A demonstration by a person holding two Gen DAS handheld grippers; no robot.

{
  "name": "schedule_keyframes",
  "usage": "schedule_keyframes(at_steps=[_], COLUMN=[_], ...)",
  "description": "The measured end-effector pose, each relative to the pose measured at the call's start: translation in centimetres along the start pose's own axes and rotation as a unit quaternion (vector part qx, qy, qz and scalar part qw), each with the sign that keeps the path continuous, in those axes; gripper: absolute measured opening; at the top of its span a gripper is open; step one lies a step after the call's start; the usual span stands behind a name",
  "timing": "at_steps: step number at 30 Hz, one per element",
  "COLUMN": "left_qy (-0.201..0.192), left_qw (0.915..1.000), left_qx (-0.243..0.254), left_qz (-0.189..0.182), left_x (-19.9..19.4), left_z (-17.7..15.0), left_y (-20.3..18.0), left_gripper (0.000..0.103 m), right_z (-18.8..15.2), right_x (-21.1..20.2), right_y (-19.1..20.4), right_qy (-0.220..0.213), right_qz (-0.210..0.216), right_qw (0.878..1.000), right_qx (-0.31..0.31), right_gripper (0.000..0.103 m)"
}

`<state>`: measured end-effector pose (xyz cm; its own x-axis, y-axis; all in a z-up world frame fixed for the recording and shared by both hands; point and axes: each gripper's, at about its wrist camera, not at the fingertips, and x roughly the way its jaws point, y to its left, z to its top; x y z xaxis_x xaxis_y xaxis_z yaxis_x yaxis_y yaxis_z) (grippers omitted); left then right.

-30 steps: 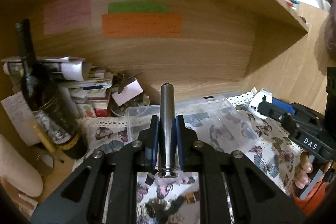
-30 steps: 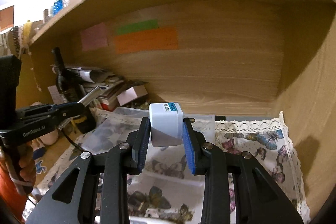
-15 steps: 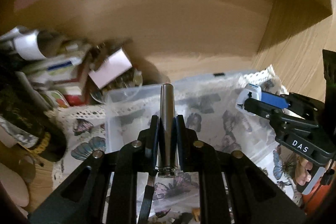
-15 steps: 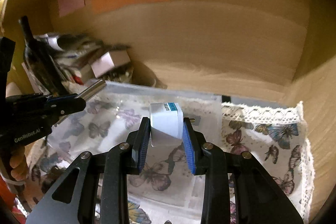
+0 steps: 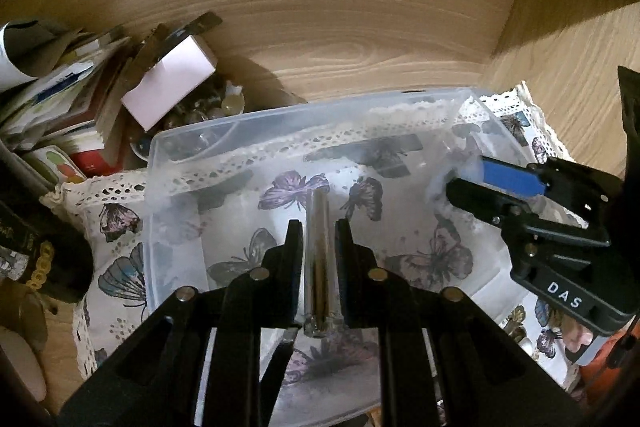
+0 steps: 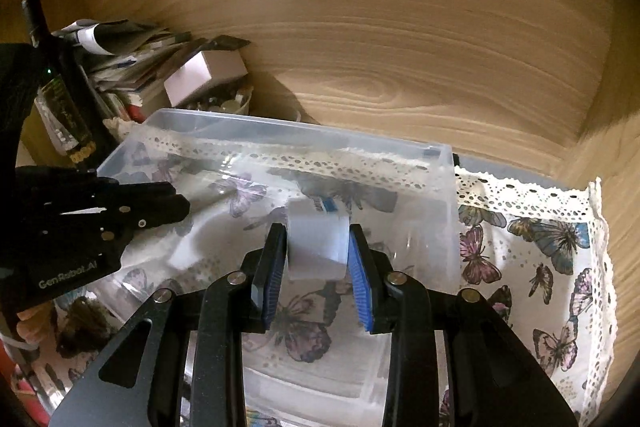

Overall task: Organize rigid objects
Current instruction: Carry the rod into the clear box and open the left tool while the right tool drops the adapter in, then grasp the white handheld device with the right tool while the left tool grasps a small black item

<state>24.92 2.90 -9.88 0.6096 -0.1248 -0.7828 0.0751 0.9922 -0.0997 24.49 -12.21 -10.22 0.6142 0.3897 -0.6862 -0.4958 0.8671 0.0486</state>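
A clear plastic bin (image 5: pixel 168 163) (image 6: pixel 448 163) stands on a butterfly-print cloth inside a wooden shelf nook. My left gripper (image 5: pixel 317 231) is inside the bin with a shiny metal cylinder (image 5: pixel 318 259) between its fingers; the jaws look slightly apart from it. My right gripper (image 6: pixel 318 239) is also in the bin, at its right side, with a white plug adapter (image 6: pixel 316 243) between its blue pads; small gaps show at the pads. Each gripper shows in the other's view: the right one (image 5: pixel 460 183), the left one (image 6: pixel 180 205).
A dark wine bottle (image 6: pixel 60 95) stands left of the bin. Stacked papers and books (image 5: pixel 52 99), a small white box (image 5: pixel 172 83) and a bowl of small items (image 5: pixel 208 107) crowd the back left corner. The lace-edged cloth (image 6: pixel 552 235) extends right to the side wall.
Both grippers have moved forward and down into the clear bin. The jaws of both appear to have eased slightly apart around the metal cylinder and the white adapter.
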Motion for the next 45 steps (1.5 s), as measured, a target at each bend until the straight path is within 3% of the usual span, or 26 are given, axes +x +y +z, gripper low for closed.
schedule_keyframes(at_steps=[3, 8, 12, 20, 25, 35, 45], left_qy=[-0.012, -0.035, -0.061, -0.111, -0.122, -0.056, 0.009], left_qw=[0.9999, 0.9993, 0.9981, 0.9933, 0.9907, 0.9963, 0.9981], left_qx=[0.001, 0.005, 0.002, 0.0, 0.006, -0.016, -0.015], left_qz=[0.002, 0.009, 0.012, 0.033, 0.06, 0.064, 0.059], left_x=[-1.0, -3.5, -6.0, -11.2, -13.2, -11.2, -8.6], left_z=[0.2, 0.1, -0.2, -2.1, -4.7, -10.1, -14.8], left_y=[0.0, 0.0, 0.4, 1.3, 1.3, 2.5, 2.6], left_gripper=[0.015, 0.018, 0.034, 0.065, 0.082, 0.083, 0.083], right_z=[0.1, 0.3, 0.4, -1.0, -3.3, -8.4, -12.0], right_x=[-0.3, -1.7, -3.8, -8.1, -9.5, -9.3, -6.6], right_y=[0.2, 0.5, 0.9, 2.3, 3.0, 4.1, 6.1], right_qy=[-0.004, -0.021, -0.044, -0.082, -0.074, -0.029, 0.046], right_qz=[-0.003, -0.004, -0.005, -0.002, -0.001, 0.027, 0.071], right_qw=[1.0, 1.0, 0.999, 0.996, 0.996, 0.998, 0.996], right_qx=[-0.007, -0.011, -0.016, -0.036, -0.055, -0.046, -0.041], right_gripper=[0.029, 0.04, 0.046, 0.07, 0.071, 0.079, 0.084])
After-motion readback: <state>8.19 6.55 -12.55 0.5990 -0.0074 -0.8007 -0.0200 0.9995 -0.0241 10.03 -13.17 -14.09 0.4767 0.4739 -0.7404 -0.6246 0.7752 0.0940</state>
